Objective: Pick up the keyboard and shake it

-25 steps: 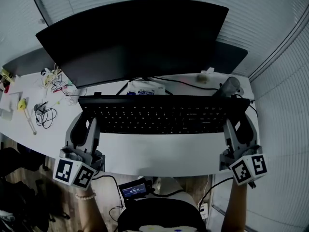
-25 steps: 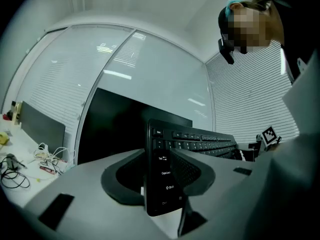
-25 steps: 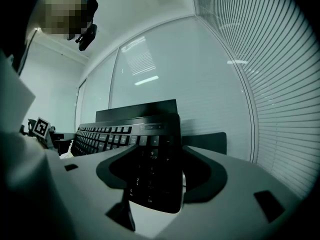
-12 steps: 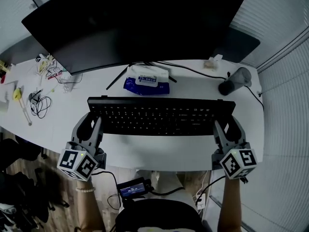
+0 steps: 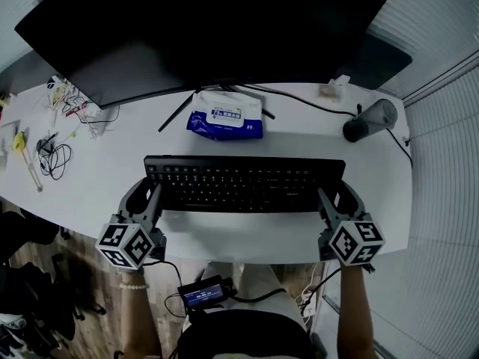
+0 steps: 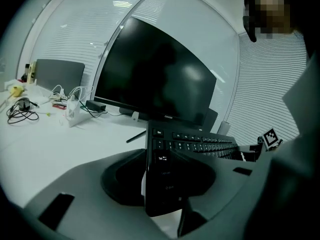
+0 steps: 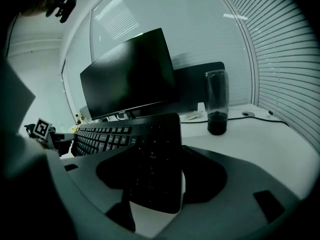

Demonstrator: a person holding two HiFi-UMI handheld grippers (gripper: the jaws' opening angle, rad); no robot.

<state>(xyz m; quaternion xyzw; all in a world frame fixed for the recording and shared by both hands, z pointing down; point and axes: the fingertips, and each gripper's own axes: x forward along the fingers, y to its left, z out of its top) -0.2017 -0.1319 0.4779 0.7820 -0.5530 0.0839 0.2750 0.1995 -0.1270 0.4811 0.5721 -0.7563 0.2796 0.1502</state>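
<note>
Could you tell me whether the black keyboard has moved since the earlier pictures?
Yes. The black keyboard has come down and nearer, clear of the blue wipes packet it overlapped before.

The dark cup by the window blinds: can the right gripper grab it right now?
Probably not yet. The right gripper is shut on the right end of the keyboard, so its jaws are full. The desk between it and the cup looks bare.
</note>
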